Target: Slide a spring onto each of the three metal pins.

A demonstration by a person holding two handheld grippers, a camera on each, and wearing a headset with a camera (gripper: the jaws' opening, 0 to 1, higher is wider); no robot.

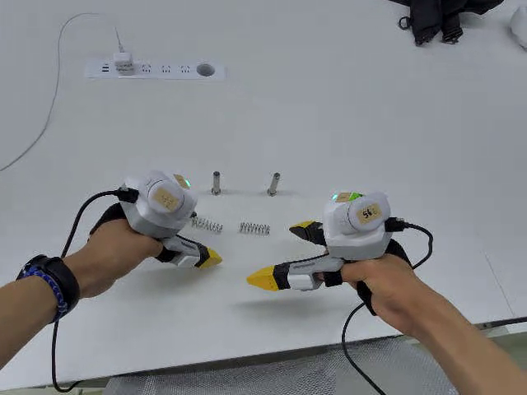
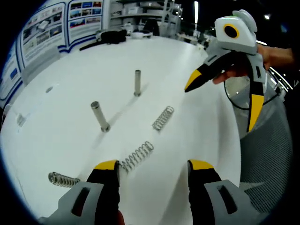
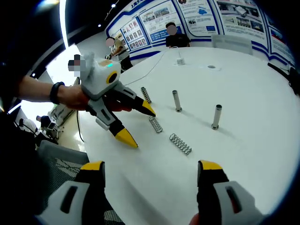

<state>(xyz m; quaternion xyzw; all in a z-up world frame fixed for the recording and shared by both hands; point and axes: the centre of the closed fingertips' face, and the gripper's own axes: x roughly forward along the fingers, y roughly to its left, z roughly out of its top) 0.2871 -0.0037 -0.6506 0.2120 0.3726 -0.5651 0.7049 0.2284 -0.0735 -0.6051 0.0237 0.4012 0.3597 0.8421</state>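
Our left gripper (image 2: 153, 165) and right gripper (image 3: 151, 165) hover, fingers (image 2: 107, 169) spread empty, near loose springs (image 1: 254, 228) beside upright metal pins (image 1: 216, 183); sticker (image 1: 167, 197) writing illegible.

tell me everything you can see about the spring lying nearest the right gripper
The spring is a short coil of silvery wire, apparently metal, with open turns. It lies on its side on the white table, not threaded on anything, just in front of the right-hand metal pin and apart from it. To its left a second spring lies separate from it. It sits between the left gripper and the right gripper, both open and clear of it. Only the table touches it.
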